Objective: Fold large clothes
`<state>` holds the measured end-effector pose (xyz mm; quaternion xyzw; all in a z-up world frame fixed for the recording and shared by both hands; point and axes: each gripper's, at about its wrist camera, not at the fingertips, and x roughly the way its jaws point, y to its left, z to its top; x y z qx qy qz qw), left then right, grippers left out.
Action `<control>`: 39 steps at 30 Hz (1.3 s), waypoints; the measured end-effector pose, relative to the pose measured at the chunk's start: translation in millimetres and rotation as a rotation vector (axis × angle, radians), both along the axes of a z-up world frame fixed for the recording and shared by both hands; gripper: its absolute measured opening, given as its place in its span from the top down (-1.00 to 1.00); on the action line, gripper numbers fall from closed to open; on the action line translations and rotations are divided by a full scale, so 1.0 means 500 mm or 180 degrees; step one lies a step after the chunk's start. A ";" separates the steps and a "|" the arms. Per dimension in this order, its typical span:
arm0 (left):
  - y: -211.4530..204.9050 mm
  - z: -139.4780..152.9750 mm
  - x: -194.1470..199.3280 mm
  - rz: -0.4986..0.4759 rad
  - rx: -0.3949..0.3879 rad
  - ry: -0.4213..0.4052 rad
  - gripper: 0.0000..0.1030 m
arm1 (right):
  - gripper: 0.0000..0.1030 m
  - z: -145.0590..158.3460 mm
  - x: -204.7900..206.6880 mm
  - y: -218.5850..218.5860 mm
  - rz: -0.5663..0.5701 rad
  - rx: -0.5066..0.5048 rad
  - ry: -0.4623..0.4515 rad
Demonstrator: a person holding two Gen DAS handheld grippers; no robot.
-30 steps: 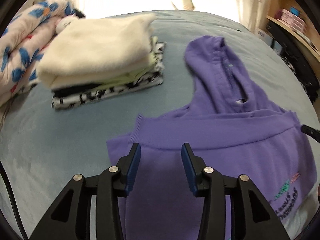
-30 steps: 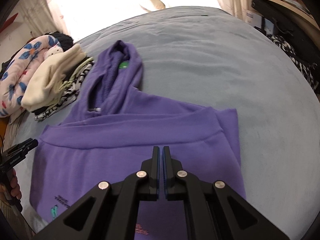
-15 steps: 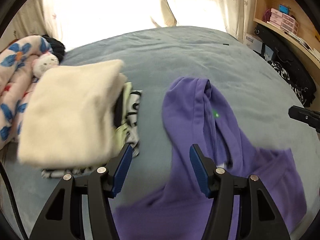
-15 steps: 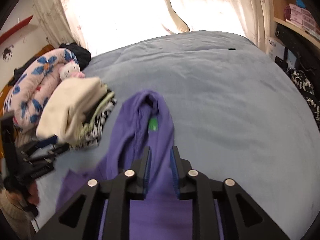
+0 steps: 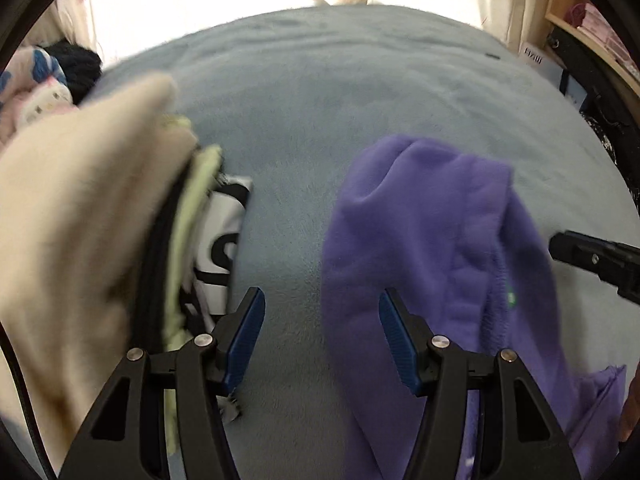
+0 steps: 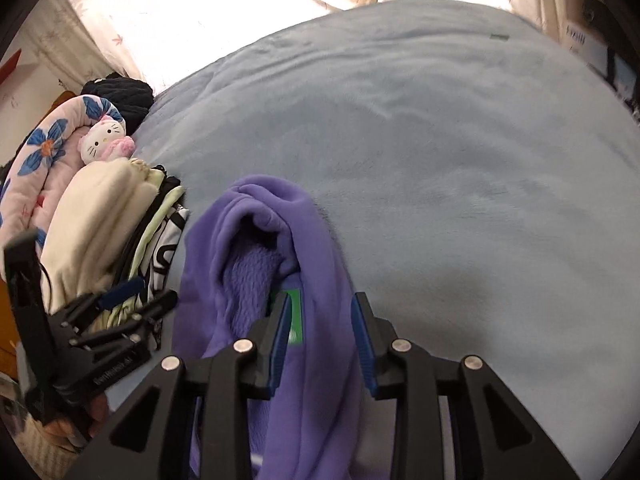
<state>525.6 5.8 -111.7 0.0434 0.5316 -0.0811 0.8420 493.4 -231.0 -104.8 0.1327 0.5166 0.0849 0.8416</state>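
1. The bed (image 6: 460, 152), under a grey-blue fleece cover, carries everything; the purple hoodie (image 5: 432, 240) lies on its near part with the hood stretched away from both cameras toward the window, so its long axis runs near to far, about in line with the way both tools point

2. A stack of folded clothes (image 6: 100, 240), cream on top and a black-and-white print at the bottom, sits just to the left of the hood with a strip of bare cover between them; no container is in view, and this stack is the only place where finished pieces are gathered

3. The right hand-held gripper (image 6: 322, 344) is the nearer one: the hood's right edge passes between its blue pads, beside the green neck label (image 6: 295, 312). Its jaws have just been opening and stand a little apart, and the pads seem not to press the cloth, though the view is too close to be sure

4. The left hand-held gripper (image 5: 322, 340) is spread wide over the hood's left edge, with bare cover under most of the gap and purple cloth behind its right finger; nothing is pinched. To my mind the hood is what the next fold turns on
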 end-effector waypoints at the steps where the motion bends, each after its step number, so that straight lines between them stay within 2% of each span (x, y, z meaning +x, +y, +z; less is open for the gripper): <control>1: 0.003 -0.013 0.009 0.0007 -0.0017 0.0073 -0.13 | 0.40 -0.012 0.013 0.003 -0.0007 0.0011 0.0023; 3: 0.010 -0.042 0.019 0.0033 -0.0083 0.0174 -0.13 | 0.40 -0.030 0.032 0.011 0.0024 0.0004 0.0097; 7: 0.022 -0.071 0.030 0.0083 -0.0375 0.0249 -0.13 | 0.42 -0.061 0.046 0.021 0.0024 0.0012 0.0125; 8: 0.025 -0.073 0.031 0.0109 -0.0433 0.0243 0.10 | 0.65 -0.064 0.044 0.023 0.0026 -0.0009 0.0100; 9: 0.030 -0.069 0.030 0.0128 -0.0585 0.0210 0.47 | 0.82 -0.065 0.040 0.026 0.0032 -0.0080 0.0082; 10: 0.031 -0.067 0.030 0.0143 -0.0676 0.0206 0.91 | 0.88 -0.063 0.037 0.028 0.0043 -0.0105 0.0053; 11: 0.030 -0.061 0.026 0.0169 -0.0630 0.0163 0.92 | 0.89 -0.057 0.028 0.027 0.0048 -0.0164 -0.0014; 15: 0.009 -0.010 -0.023 0.0053 -0.0129 -0.0265 0.94 | 0.90 -0.013 -0.012 -0.009 -0.0032 -0.0298 -0.0275; 17: 0.024 0.017 -0.040 0.0092 -0.0062 -0.0383 0.95 | 0.90 0.013 -0.037 -0.030 -0.0055 -0.0330 -0.0418; 20: 0.045 0.063 -0.084 0.0115 -0.0084 -0.0517 0.95 | 0.90 0.063 -0.102 -0.048 -0.0021 -0.0370 -0.0688; 23: 0.074 0.123 -0.163 0.0048 -0.0179 -0.0680 0.95 | 0.90 0.111 -0.172 -0.043 0.0065 -0.0410 -0.0938; 25: 0.093 0.156 -0.217 0.0040 -0.0187 -0.0771 0.95 | 0.89 0.148 -0.240 -0.028 0.0157 -0.0433 -0.1143; 28: 0.129 0.205 -0.309 0.0061 -0.0346 -0.0862 0.94 | 0.89 0.197 -0.359 0.004 0.0302 -0.0555 -0.1472; 31: 0.152 0.228 -0.417 0.0076 -0.0560 -0.0800 0.94 | 0.89 0.209 -0.460 0.032 0.0388 -0.0694 -0.1641; 33: 0.168 0.220 -0.488 0.0058 -0.0661 -0.0701 0.93 | 0.88 0.194 -0.535 0.045 0.0414 -0.0861 -0.1687; 35: 0.180 0.197 -0.548 0.0017 -0.0711 -0.0540 0.92 | 0.83 0.168 -0.585 0.048 0.0454 -0.0963 -0.1558; 39: 0.188 0.145 -0.658 -0.0071 -0.0713 -0.0201 0.91 | 0.77 0.121 -0.655 0.034 0.0418 -0.0798 -0.1119</control>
